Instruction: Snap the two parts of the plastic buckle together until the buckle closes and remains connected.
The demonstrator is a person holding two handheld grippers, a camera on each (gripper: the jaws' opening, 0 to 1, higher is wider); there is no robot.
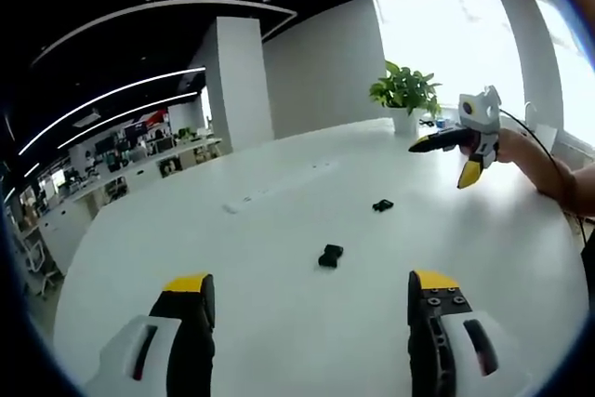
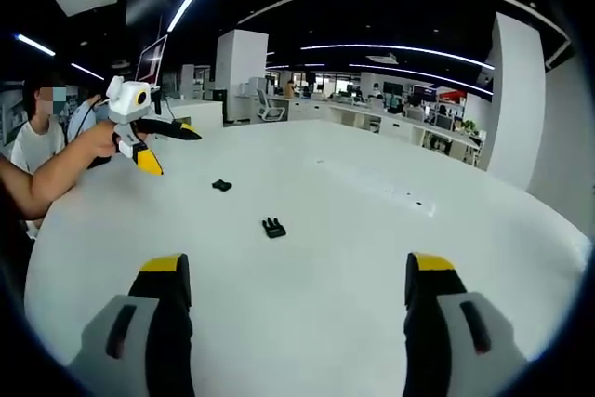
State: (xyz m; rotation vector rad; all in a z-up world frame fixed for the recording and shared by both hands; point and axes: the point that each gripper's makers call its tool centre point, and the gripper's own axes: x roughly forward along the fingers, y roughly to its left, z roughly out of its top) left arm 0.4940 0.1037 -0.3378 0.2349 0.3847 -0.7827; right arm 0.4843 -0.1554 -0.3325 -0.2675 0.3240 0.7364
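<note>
Jaws of the left gripper [image 1: 311, 290] were spread wide with nothing between them, held low above the white table [image 1: 279, 323]; the same gripper was seen in the right gripper view [image 2: 167, 141], raised over the far left part of the table by a hand [image 2: 100, 141], its yellow-tipped jaws parted. The right gripper [image 2: 297, 271] was likewise released and empty, and in the left gripper view it was seen [image 1: 451, 157] held up at the right, jaws apart. Two black buckle parts lay separate on the table: the nearer buckle part [image 1: 330, 255] just ahead of the left jaws, the farther buckle part [image 1: 382, 205] beyond it. A potted plant [image 1: 405, 92] stood at the table's far edge, and a white pillar [image 1: 237, 81] rose behind.
</note>
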